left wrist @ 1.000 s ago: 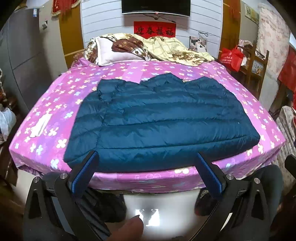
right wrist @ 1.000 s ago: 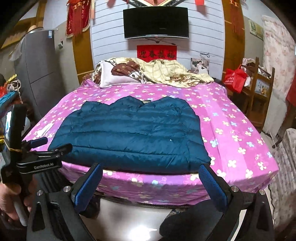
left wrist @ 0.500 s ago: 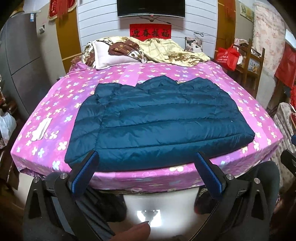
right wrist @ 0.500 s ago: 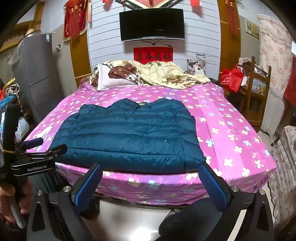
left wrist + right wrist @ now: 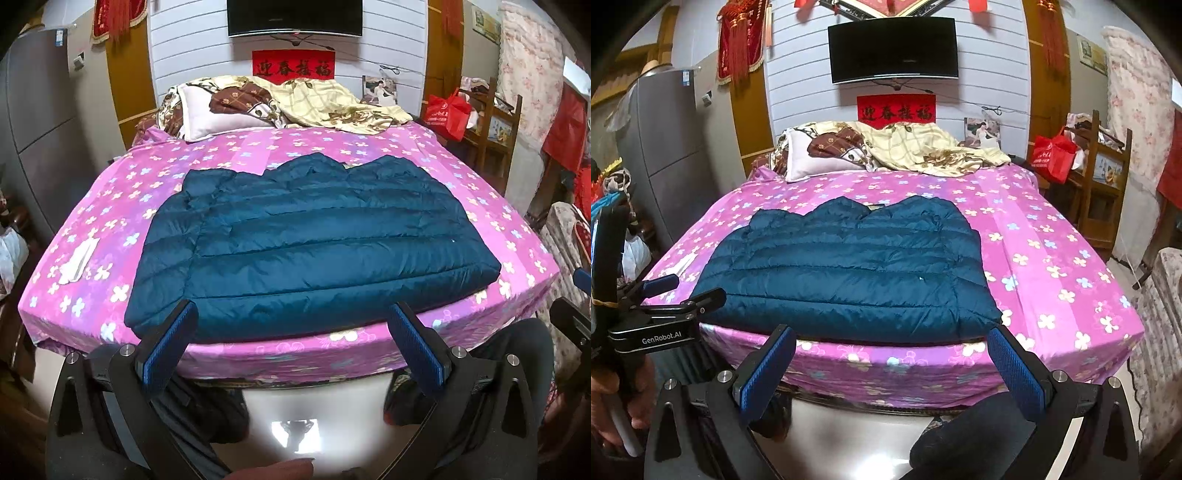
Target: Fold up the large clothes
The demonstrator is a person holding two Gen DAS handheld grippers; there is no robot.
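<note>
Bed [image 5: 110, 206]: covered by a pink sheet printed with small flowers, filling most of the room. Pillow [image 5: 218, 114] and crumpled yellow quilt [image 5: 332, 107] were heaped at the head. Television [image 5: 893, 50] hung on the white slatted wall above a red banner [image 5: 896, 107]. Red bag [image 5: 1052, 155] sat on wooden shelving to the right; grey cabinet [image 5: 665, 147] stood to the left.

Jacket [image 5: 314, 243]: dark teal, quilted in horizontal channels, puffy, lying flat on the sheet with its hem along the near edge and collar toward the pillow.

Left gripper [image 5: 291, 343]: fingers spread wide, empty, short of the hem and apart from it.

Right gripper [image 5: 892, 365]: fingers likewise spread wide, empty, below the bed edge, not touching the jacket.
</note>
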